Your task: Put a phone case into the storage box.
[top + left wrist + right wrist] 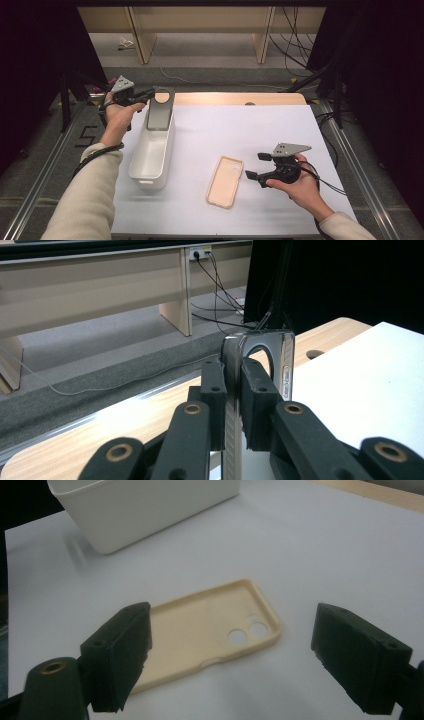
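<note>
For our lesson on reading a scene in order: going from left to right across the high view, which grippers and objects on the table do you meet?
left gripper shut on the dark phone case → white bin → beige phone case → right gripper, jaws open.

text: none legible | labels: none | numbers: none | signs: none

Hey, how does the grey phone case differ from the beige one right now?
The grey phone case stands nearly upright in the far end of the white bin, while the beige phone case lies flat, open side up, on the white sheet. The left claw is shut on the grey case's edge; the beige one lies free in front of the open right claw. Both are phone cases with a camera cutout.
</note>
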{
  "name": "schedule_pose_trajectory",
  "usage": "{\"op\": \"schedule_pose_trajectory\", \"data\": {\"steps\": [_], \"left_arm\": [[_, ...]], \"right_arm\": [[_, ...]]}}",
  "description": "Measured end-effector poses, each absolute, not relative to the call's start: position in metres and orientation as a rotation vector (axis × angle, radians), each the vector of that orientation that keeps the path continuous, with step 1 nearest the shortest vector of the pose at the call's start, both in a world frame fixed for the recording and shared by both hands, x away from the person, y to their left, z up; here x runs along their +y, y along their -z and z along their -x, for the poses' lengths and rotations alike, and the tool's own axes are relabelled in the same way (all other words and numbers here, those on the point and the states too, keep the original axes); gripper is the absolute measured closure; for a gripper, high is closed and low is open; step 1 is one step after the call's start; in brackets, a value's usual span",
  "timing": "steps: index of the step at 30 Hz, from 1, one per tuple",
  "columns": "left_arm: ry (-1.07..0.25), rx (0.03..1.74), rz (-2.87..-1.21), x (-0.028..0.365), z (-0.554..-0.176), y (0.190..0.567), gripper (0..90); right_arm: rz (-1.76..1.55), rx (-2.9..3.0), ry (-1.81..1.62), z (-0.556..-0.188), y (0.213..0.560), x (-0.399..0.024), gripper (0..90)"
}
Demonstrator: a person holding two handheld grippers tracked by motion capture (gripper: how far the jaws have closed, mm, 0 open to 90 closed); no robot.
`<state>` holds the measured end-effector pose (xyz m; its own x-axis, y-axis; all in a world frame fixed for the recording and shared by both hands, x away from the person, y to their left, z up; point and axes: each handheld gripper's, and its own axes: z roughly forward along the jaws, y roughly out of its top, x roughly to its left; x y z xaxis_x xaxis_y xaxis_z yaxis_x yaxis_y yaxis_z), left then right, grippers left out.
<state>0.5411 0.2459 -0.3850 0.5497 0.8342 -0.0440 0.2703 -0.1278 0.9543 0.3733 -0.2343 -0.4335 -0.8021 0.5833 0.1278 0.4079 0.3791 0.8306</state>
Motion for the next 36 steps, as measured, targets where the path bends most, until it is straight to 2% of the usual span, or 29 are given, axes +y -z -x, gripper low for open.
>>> {"op": "schedule_pose_trajectory", "data": {"steps": [27,33,36], "left_arm": [[-0.693,1.028,-1.797,0.247,-0.547,0.398,77.2],[-0.729,1.057,-1.835,0.242,-0.550,0.397,71.3],[-0.732,1.091,-1.849,0.240,-0.551,0.396,63.9]], "right_arm": [[-0.888,2.457,-1.392,-0.374,0.434,-0.233,17.5],[-0.889,2.459,-1.393,-0.373,0.435,-0.233,17.4],[-0.887,2.459,-1.393,-0.373,0.435,-0.234,17.4]]}}
